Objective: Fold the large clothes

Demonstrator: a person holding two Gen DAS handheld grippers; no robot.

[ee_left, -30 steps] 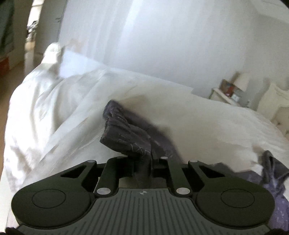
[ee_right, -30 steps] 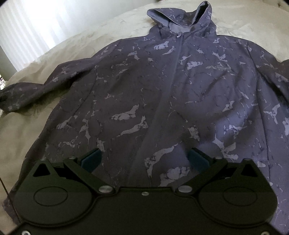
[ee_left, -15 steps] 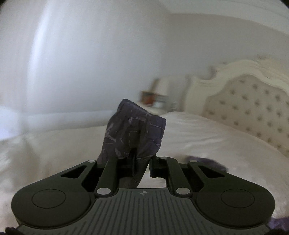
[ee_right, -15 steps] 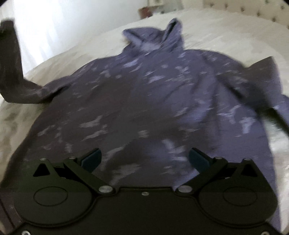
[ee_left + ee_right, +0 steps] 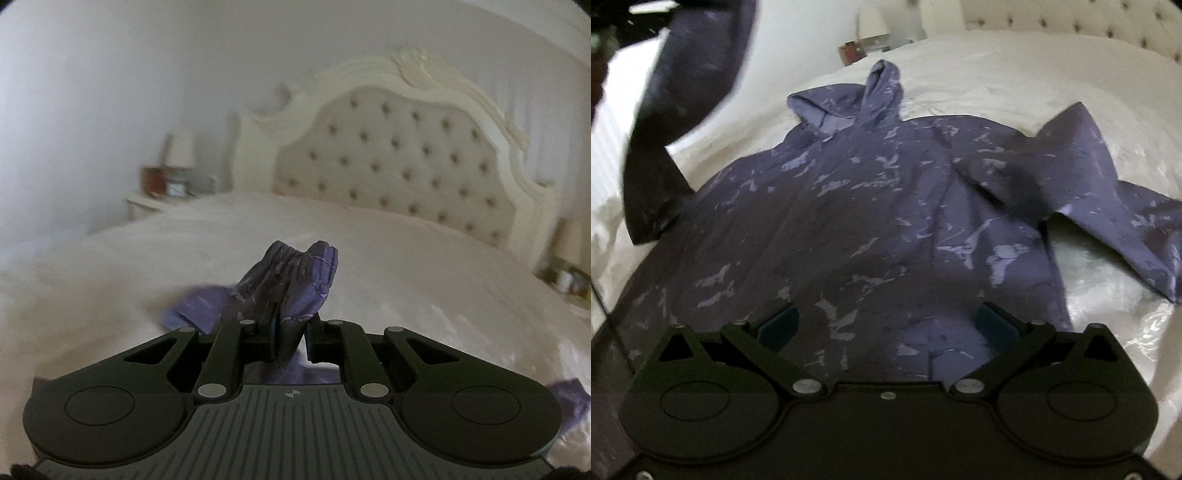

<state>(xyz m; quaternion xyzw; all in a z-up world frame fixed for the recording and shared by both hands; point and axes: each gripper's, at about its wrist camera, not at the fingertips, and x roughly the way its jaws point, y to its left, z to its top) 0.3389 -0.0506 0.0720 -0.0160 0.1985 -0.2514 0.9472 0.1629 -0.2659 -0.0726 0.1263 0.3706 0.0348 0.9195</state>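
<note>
A purple hooded jacket [image 5: 871, 221] with pale marbled marks lies flat, front up, on the white bed, hood [image 5: 864, 99] at the far end. Its left sleeve [image 5: 676, 110] is lifted off the bed at the left of the right wrist view. In the left wrist view my left gripper [image 5: 290, 332] is shut on that sleeve's cuff [image 5: 295, 280], which bunches up above the jaws. The right sleeve [image 5: 1108, 206] lies spread on the bed to the right. My right gripper [image 5: 886, 325] hovers open over the jacket's lower hem, nothing between its fingers.
The white bedspread [image 5: 406, 251] surrounds the jacket. A tufted cream headboard [image 5: 406, 166] stands at the far end. A nightstand [image 5: 159, 195] with a lamp sits beside the bed at the back left. Small items sit on another stand [image 5: 565, 280] at the right.
My left gripper has lifted the left sleeve cuff off the bed and swung it round toward the headboard. The right gripper drifted a little over the jacket and stayed open.
</note>
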